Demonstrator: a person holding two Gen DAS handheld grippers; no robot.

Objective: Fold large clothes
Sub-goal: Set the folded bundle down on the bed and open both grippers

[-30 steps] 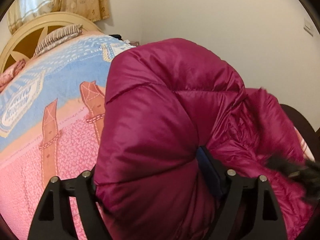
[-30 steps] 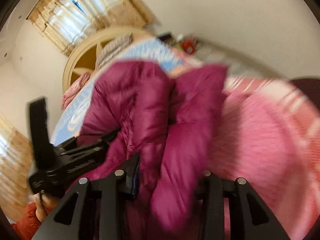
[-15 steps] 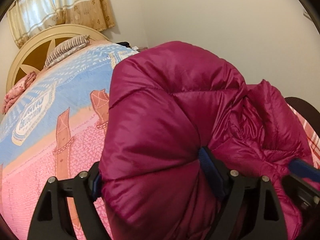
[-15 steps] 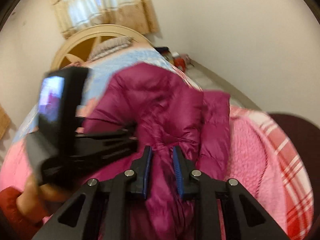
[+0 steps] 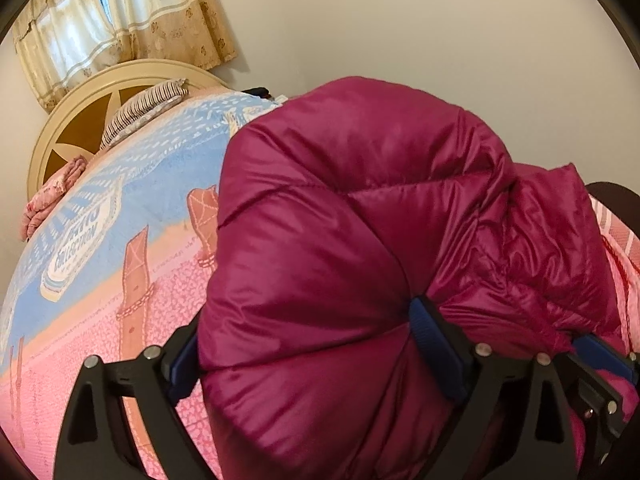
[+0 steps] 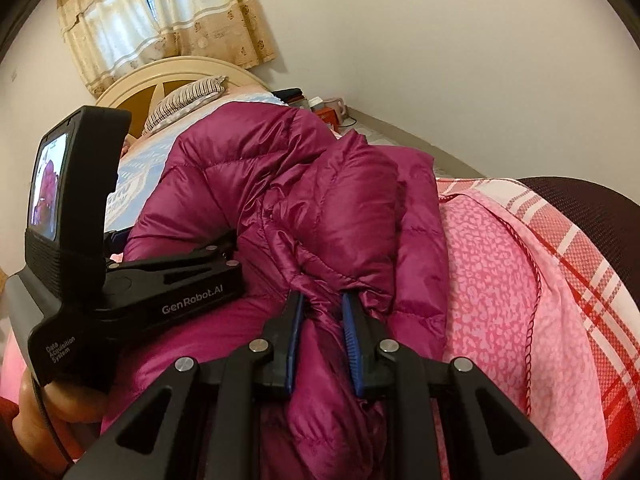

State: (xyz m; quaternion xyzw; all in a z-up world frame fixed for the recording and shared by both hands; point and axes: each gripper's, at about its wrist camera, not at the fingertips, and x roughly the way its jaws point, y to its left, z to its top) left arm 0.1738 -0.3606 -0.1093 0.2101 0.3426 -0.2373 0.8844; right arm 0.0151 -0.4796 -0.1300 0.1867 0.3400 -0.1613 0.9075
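Magenta quilted down jacket (image 5: 328,240), one only, lies heaped on a bed, filling the space ahead of both grippers. Two grippers work it. The left gripper (image 5: 316,344) has a fat roll of the jacket between its widely spread jaws, which are opening; the blue pad (image 5: 434,344) on the right finger touches the fabric, while the pad on the left finger stands just beside it. The right gripper (image 6: 320,332) pinches a thin gathered ridge of the jacket between its two blue pads, jaws nearly together and closing. The left gripper's black body sits just left of the right jaws. One pink and blue bedspread (image 5: 120,248) stretches open to the left of the left jaws. Right of the right jaws, the bedspread's stitched edge (image 6: 532,288) runs close by, with one plaid sheet (image 6: 580,264) past it. One striped pillow (image 5: 144,108) rests far ahead by one cream headboard (image 5: 56,136).
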